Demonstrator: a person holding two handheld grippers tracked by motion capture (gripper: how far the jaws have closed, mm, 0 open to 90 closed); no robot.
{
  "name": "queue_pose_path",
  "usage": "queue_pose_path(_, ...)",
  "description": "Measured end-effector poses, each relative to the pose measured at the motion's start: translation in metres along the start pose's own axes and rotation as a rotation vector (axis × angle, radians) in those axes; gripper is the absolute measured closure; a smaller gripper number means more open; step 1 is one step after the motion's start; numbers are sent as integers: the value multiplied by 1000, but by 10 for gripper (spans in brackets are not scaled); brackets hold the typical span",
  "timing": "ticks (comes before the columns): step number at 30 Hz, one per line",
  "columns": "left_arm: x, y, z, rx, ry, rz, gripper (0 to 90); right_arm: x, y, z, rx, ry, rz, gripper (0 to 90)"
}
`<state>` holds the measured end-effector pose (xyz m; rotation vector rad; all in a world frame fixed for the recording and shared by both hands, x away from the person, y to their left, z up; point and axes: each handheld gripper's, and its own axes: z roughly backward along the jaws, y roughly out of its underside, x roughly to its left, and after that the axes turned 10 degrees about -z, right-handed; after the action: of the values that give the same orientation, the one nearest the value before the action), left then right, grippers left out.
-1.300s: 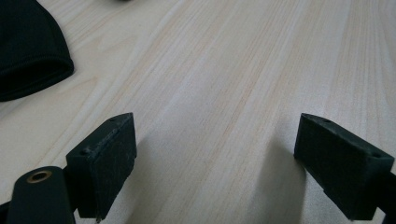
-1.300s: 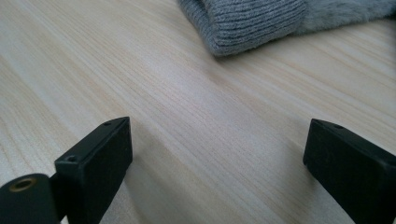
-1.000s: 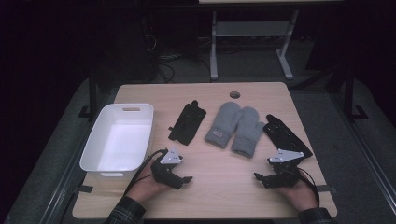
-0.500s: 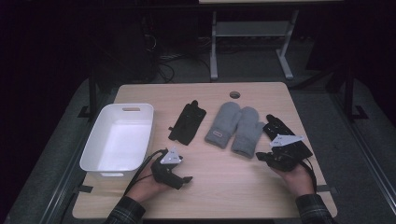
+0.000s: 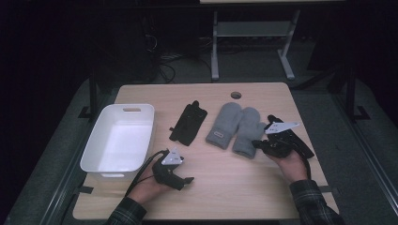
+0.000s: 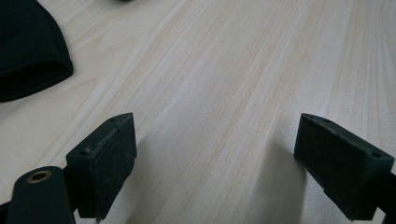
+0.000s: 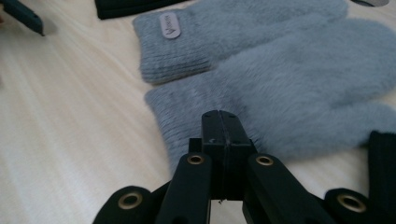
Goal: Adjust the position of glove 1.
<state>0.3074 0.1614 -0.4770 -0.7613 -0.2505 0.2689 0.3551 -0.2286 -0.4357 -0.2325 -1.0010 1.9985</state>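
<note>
Leftmost on the pale wooden table (image 5: 211,187) stood a white rectangular plastic tub (image 5: 119,138), near the front-left corner. Just beside its near right corner, the left hand-held gripper (image 5: 187,180) rested low over bare wood in the person's left hand (image 5: 145,187); the left gripper view showed its jaws spread wide apart with nothing between them and a dark cuff at the upper left. Beyond it lay 1 flat black fabric glove (image 5: 189,123), then 2 fluffy grey knitted mittens (image 5: 234,127) side by side, cuffs toward the person, the left one carrying a small white label. The right hand-held gripper (image 5: 257,144) sat at the cuff of the right mitten (image 7: 299,79), its jaws having just closed; they stood pressed together and empty, their tips right at the cuff's edge, though contact was hard to tell. Behind that gripper lay another black glove (image 5: 274,121), partly hidden.
</note>
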Motion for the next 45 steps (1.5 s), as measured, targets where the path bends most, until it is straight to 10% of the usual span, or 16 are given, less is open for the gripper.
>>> queue_pose_path(17,0,-1,-1,-2,-3,10,121,-11,-17,-41,81,-23,10,900)
queue_pose_path(45,0,0,-1,-3,-6,9,121,35,10,-21,139,-94,53,900)
